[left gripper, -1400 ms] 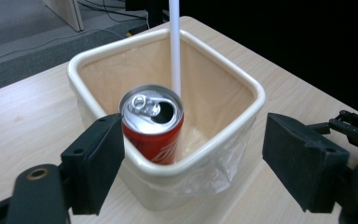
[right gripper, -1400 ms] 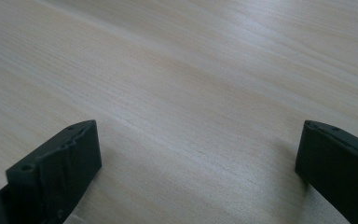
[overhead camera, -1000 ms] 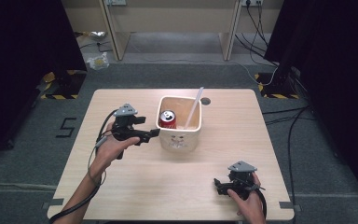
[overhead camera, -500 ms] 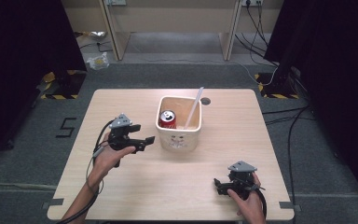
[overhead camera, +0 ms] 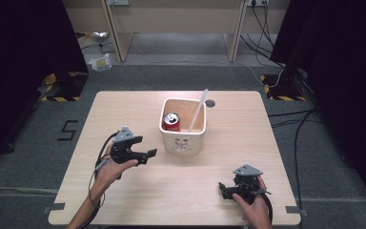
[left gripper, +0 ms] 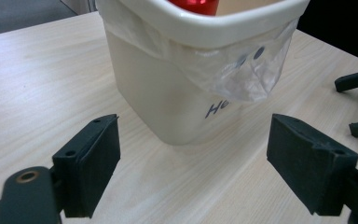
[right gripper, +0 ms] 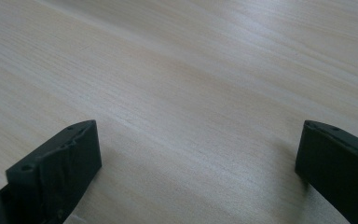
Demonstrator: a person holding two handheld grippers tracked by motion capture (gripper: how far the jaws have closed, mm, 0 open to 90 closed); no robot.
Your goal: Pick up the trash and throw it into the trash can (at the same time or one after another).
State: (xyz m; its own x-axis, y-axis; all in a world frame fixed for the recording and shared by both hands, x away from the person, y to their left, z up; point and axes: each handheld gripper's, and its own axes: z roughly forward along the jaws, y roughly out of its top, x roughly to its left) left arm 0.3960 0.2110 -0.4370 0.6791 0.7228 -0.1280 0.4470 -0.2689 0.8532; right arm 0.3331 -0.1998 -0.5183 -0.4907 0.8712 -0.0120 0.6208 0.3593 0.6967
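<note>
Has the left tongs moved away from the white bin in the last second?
Yes. In the high view the left tongs has drawn back from the white bin toward the person's edge of the table, jaws open.

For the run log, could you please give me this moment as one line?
left tool: open, aimed at bin, apart | right tool: open, low over table | bin holds red can, white straw

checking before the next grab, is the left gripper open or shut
Open: the left gripper shows its two jaws set wide apart, nothing between them, facing the white bin.
</note>
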